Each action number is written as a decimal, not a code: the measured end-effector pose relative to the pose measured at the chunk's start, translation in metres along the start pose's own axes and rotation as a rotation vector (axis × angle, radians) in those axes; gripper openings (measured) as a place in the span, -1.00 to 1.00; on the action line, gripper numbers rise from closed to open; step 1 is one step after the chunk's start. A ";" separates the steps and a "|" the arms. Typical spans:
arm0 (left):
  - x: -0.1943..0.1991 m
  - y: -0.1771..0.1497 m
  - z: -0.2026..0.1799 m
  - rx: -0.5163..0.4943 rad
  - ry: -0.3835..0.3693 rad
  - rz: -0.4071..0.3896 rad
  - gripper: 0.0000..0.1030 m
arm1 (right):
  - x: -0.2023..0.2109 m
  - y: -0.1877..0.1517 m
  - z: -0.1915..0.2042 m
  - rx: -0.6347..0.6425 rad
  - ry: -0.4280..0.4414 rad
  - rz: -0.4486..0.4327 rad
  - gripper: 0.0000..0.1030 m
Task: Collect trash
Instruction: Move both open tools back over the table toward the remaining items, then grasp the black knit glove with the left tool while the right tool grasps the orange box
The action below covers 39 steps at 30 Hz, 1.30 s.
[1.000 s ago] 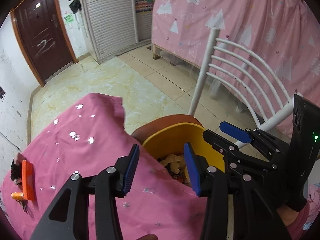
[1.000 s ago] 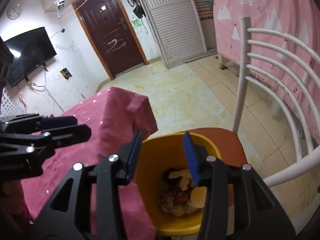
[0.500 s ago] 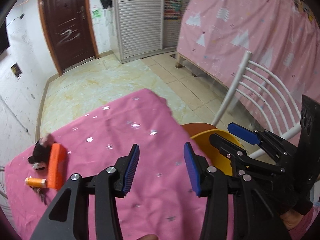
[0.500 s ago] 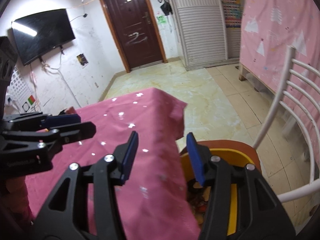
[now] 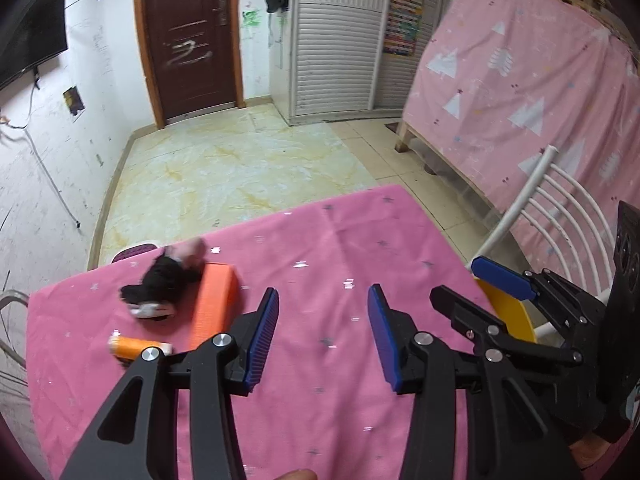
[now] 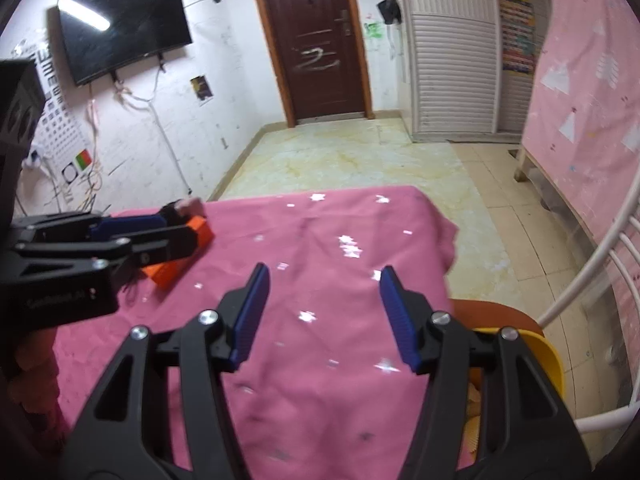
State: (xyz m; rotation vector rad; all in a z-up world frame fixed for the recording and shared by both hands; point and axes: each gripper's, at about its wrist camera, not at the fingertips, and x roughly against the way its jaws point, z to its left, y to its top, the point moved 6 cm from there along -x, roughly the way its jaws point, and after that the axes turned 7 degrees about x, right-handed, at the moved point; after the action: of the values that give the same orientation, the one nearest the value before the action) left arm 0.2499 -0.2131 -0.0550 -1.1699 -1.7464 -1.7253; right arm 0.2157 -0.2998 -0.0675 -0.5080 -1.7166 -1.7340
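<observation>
On the pink cloth-covered table (image 5: 360, 248) at the left lie an orange box (image 5: 214, 304), a black fuzzy clump with a pink bit (image 5: 168, 276) and an orange thread spool (image 5: 132, 346). My left gripper (image 5: 324, 336) hovers over the cloth to the right of them, open and holding nothing. My right gripper (image 6: 324, 316) hangs over the middle of the cloth, its jaws opening with nothing between them. The yellow bin (image 6: 548, 360) holding scraps stands on a chair seat at the table's right edge, partly hidden behind the right gripper's fingers. The orange box (image 6: 176, 268) shows behind my left gripper (image 6: 180, 229).
A white-backed chair (image 5: 560, 216) with a brown seat (image 6: 492, 308) stands to the right of the table. Beyond the table lie a pale tiled floor (image 5: 240, 168), a dark door, a slatted wardrobe and a pink curtain (image 5: 520, 80). A television (image 6: 120, 28) hangs on the left wall.
Both grippers have swung left, from above the yellow bin to over the pink cloth. The orange box and black clump now sit nearer. The right jaws stand wider apart.
</observation>
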 end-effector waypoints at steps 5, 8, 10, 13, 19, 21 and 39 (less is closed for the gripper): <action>0.003 0.006 0.034 0.033 0.021 -0.008 -0.26 | -0.014 0.007 0.029 0.035 0.028 0.013 0.23; 0.004 0.010 0.053 0.052 0.029 -0.007 -0.26 | -0.024 0.012 0.047 0.055 0.044 0.027 0.26; 0.002 0.015 0.071 0.077 0.028 0.003 -0.26 | -0.030 0.013 0.058 0.070 0.054 0.035 0.28; -0.004 0.020 0.093 0.107 0.030 0.020 -0.26 | -0.039 0.018 0.073 0.090 0.066 0.049 0.29; -0.017 0.027 0.118 0.121 0.030 0.049 -0.26 | -0.053 0.024 0.098 0.117 0.086 0.067 0.30; -0.022 0.030 0.123 0.121 0.031 0.055 -0.26 | -0.056 0.026 0.104 0.123 0.091 0.072 0.30; -0.074 0.029 0.153 0.129 0.040 0.167 -0.26 | -0.093 0.030 0.145 0.161 0.147 0.158 0.42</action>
State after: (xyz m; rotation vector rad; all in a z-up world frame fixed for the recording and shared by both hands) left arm 0.3539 -0.0905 -0.1178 -1.1804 -1.6600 -1.5058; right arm 0.2793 -0.1395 -0.0974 -0.4212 -1.6492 -1.4709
